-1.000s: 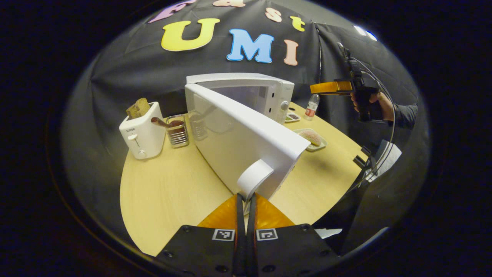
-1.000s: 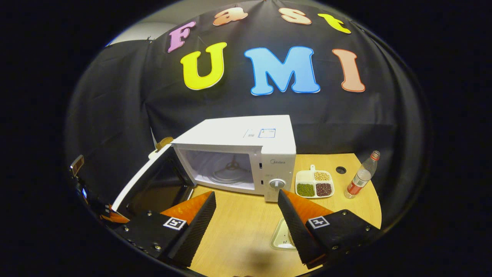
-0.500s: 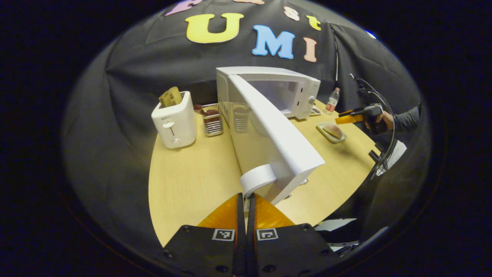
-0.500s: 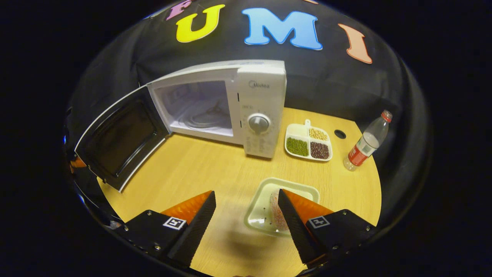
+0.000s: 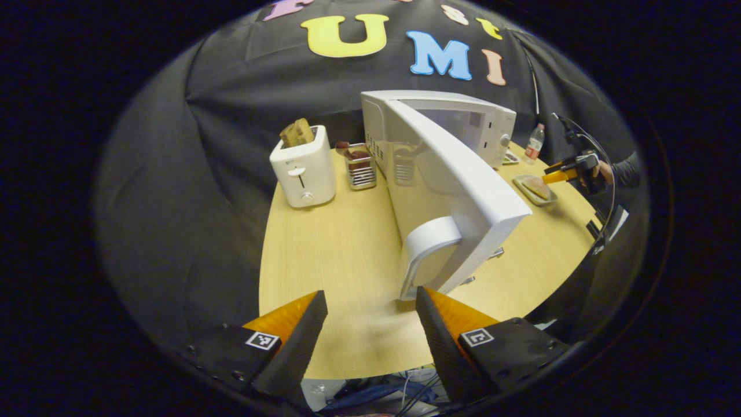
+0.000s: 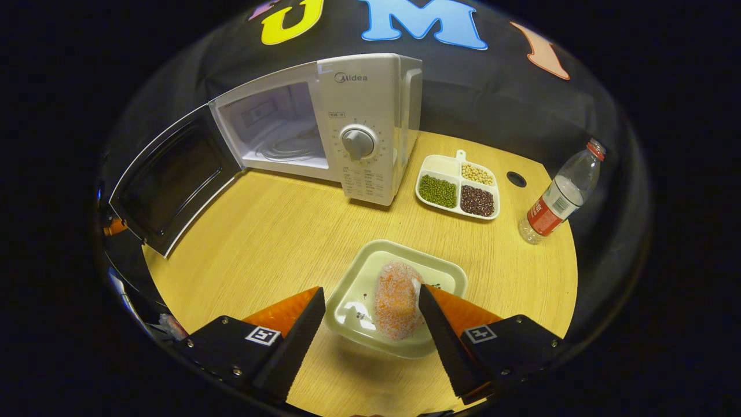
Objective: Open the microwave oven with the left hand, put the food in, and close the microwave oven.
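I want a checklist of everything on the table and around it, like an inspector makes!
Surface: round wooden table, a small dark hole near the bottle.
Job's things: white microwave, door swung wide open, cavity bare; breaded food on a pale square plate.
Clutter: toaster with bread in it, wire basket, divided tray of beans, plastic bottle.
Grippers: left gripper open, just short of the door handle; right gripper open over the plate.
Cables: some run by the far gripper.
Surroundings: black cloth wall.
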`<state>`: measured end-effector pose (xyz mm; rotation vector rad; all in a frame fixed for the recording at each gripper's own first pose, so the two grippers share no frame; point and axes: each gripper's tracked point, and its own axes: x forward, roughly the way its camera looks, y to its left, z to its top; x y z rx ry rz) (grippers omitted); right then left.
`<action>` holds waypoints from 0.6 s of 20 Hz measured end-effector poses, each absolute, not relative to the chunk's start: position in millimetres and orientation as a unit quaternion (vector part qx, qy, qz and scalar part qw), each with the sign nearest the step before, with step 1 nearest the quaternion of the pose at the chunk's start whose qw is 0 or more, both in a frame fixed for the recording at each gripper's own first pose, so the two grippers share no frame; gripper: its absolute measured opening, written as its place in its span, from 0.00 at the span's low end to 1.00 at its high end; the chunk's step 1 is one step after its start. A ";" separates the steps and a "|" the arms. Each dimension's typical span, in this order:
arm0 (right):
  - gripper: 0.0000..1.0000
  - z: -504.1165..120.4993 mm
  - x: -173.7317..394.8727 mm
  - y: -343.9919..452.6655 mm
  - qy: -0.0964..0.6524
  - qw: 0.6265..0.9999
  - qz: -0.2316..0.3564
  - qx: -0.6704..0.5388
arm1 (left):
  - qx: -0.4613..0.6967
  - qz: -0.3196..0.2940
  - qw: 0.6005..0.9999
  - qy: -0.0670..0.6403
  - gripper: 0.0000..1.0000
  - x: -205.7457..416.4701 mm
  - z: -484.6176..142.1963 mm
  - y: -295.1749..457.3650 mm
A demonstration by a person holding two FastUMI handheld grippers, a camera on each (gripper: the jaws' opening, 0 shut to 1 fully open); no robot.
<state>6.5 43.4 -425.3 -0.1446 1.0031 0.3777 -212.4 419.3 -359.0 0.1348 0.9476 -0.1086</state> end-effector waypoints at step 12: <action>1.00 -444.0 13.0 5.9 0.482 0.853 0.185 -0.073 | 0.003 0.200 0.966 0.162 0.94 -245.6 -134.4 324.3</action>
